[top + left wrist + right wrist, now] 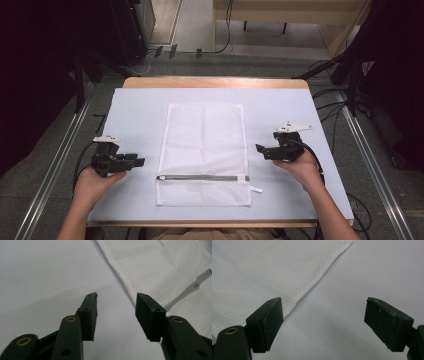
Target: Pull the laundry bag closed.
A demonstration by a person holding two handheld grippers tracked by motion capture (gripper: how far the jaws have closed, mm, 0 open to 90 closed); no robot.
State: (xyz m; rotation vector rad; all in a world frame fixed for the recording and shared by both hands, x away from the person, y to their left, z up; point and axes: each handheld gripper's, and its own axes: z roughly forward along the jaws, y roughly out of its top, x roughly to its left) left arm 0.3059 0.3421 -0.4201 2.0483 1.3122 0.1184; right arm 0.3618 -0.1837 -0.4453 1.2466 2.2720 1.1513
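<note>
A lab or test room, a wooden table (215, 82) under a pale sheet (135, 107) standing on grey carpet, metal rails (55, 160) running along both its sides, cables (332, 107) trailing beside it, dark stands (80, 75) looming at its far corners.

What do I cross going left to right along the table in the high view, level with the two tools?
Left tool, open → bare white table cover → white mesh laundry bag, lying flat with its zipper toward the person → right tool, open.
</note>
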